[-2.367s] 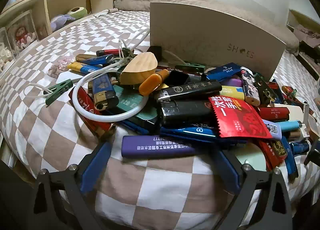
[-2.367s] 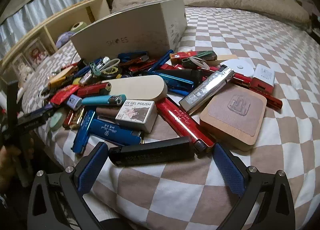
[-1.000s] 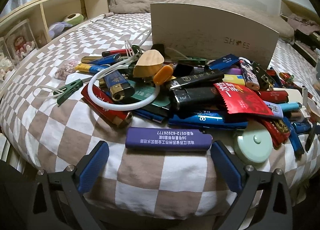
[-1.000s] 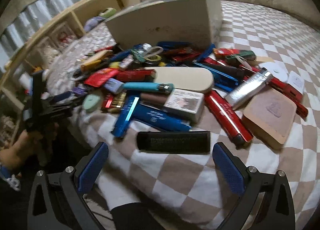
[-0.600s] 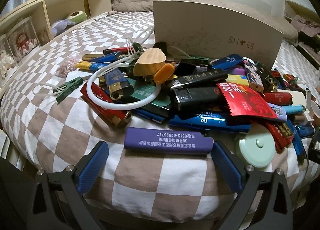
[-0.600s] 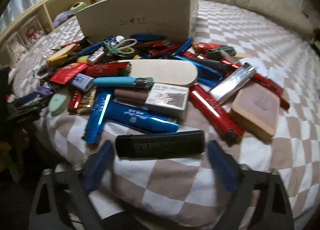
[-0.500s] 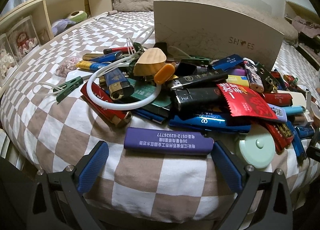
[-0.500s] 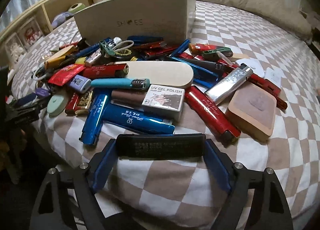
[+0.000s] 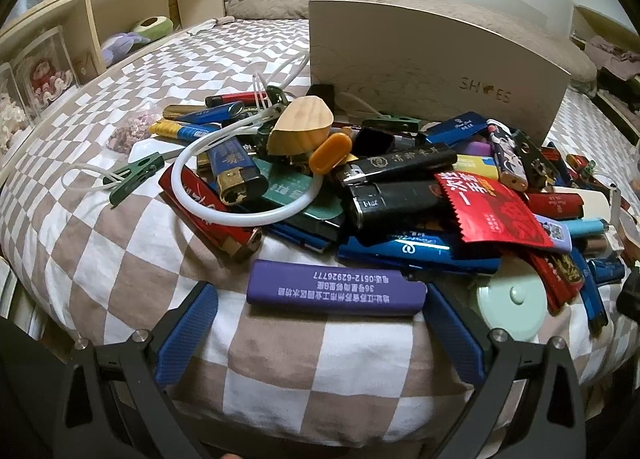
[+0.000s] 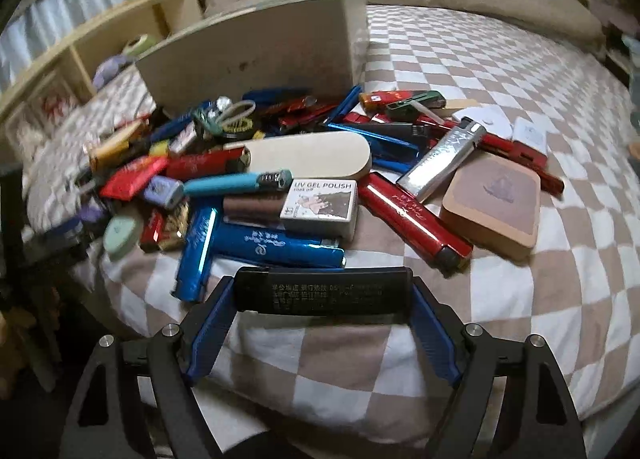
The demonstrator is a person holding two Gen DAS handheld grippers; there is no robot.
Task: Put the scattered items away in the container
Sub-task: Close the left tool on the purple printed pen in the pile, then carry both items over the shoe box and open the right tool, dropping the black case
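Right wrist view: the right hand-held gripper (image 10: 323, 305) clamps a black lighter (image 10: 322, 290) end to end between its blue pads, at the near edge of the pile on the checkered bed (image 10: 500, 59). The left hand-held gripper (image 9: 320, 317) is closing, its pads flanking a purple lighter (image 9: 336, 288) without pressing it. The shoe box (image 9: 420, 59) stands behind the pile.

shoe box (image 10: 256, 47) lettering blurred; its inside hidden.

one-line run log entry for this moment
right gripper: shut on black lighter | left gripper: jaws closing around purple lighter, left pad apart
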